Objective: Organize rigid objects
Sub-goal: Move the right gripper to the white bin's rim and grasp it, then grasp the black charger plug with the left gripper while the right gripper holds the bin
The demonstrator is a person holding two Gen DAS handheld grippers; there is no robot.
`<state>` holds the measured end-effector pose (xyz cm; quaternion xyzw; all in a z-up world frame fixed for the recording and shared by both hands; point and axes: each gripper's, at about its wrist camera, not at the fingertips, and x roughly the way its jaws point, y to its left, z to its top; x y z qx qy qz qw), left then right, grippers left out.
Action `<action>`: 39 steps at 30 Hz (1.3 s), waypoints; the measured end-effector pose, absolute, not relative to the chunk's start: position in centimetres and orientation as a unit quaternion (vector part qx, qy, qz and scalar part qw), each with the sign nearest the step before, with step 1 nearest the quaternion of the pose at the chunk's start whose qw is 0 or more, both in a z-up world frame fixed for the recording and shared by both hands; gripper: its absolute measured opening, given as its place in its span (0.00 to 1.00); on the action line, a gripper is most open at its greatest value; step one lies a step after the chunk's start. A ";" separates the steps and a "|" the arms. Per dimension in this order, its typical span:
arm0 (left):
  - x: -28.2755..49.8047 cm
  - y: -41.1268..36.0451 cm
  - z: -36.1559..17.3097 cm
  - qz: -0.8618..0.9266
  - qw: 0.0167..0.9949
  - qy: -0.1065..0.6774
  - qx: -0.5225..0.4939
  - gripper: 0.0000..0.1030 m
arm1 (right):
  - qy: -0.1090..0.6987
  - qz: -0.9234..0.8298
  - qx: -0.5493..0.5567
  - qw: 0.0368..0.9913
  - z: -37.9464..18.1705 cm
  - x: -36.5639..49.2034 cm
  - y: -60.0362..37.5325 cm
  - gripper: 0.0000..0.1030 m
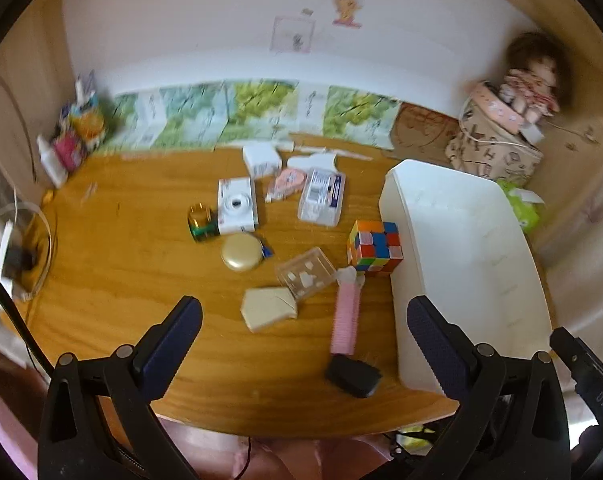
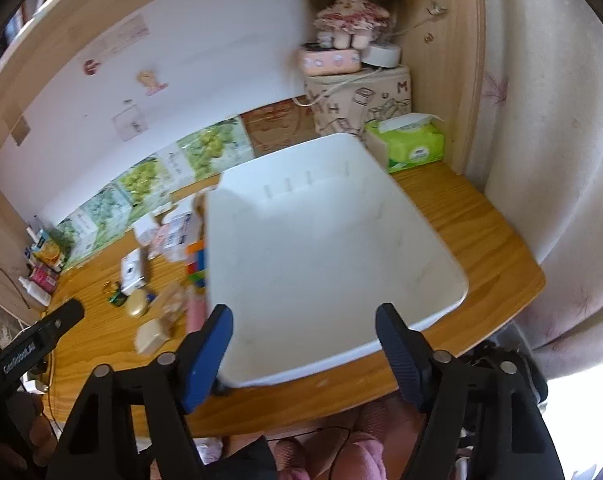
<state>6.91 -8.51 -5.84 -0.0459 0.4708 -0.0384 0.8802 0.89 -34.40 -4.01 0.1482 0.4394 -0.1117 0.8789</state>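
Small rigid objects lie scattered on the wooden desk [image 1: 121, 264]: a Rubik's cube [image 1: 375, 248], a white camera [image 1: 237, 206], a gold round case [image 1: 241, 252], a clear plastic box [image 1: 306, 274], a beige block [image 1: 267, 308], a pink comb with a black handle [image 1: 346, 320] and a clear packet box [image 1: 322, 196]. A white bin [image 1: 473, 264] stands empty at the right; it also shows in the right wrist view [image 2: 325, 252]. My left gripper [image 1: 303, 320] is open above the desk's near edge. My right gripper [image 2: 304, 330] is open over the bin's near rim.
A doll [image 2: 351, 12] sits on a patterned box [image 2: 361, 100] at the back right, beside a green tissue pack [image 2: 411, 146]. Bottles and cartons [image 1: 71, 136] stand at the back left. Cables and a charger [image 1: 17, 256] lie at the left edge.
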 end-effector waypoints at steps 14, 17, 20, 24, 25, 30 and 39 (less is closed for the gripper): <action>7.7 -11.5 -13.2 0.106 0.774 0.599 -0.176 0.99 | 0.536 -0.092 0.143 0.827 -9.1 7.6 -46.6 0.44; 7.7 -11.4 -14.9 0.125 0.739 0.624 -0.220 0.99 | 0.560 -0.094 0.137 0.811 -10.3 9.1 -48.4 0.37; 7.7 -11.4 -16.4 0.142 0.710 0.642 -0.253 0.99 | 0.587 -0.094 0.133 0.793 -11.6 10.4 -49.9 0.32; 7.6 -11.6 -18.0 0.152 0.678 0.655 -0.298 0.95 | 0.617 -0.074 0.153 0.768 -13.3 12.1 -51.9 0.22; 7.6 -11.6 -18.3 0.154 0.671 0.657 -0.307 0.95 | 0.622 -0.065 0.159 0.764 -13.5 12.4 -52.2 0.20; 7.7 -11.1 -19.8 0.169 0.636 0.665 -0.354 0.88 | 0.642 -0.027 0.164 0.749 -14.5 13.6 -52.4 0.12; 8.2 -11.3 -21.9 0.192 0.585 0.684 -0.390 0.62 | 0.644 0.000 0.161 0.748 -14.4 14.7 -53.2 0.12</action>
